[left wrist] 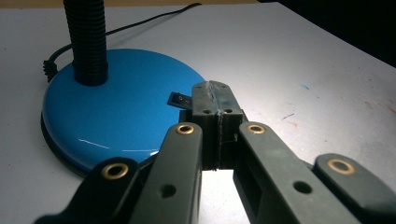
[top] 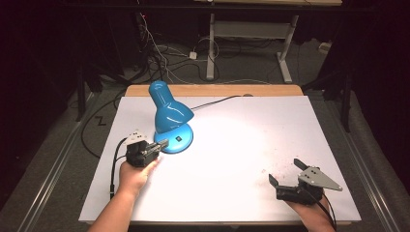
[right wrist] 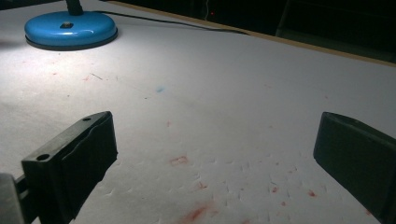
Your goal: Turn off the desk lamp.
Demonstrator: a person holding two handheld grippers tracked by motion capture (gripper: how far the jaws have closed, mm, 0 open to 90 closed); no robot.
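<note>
The blue lamp point(top: 170, 116) stands lit at the desk's point(top: 241, 203) far left. The left tool point(left wrist: 213, 100), jaws pressed together, rests its tips on the lamp's base point(left wrist: 121, 112) just beside the black switch point(left wrist: 179, 99). The right tool point(top: 285, 175), jaws spread, lies well apart near the desk's right front corner.

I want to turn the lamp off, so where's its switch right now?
The black switch sits on top of the blue lamp base, on the table's left side in the high view, right at the closed tips of the left tool.
</note>
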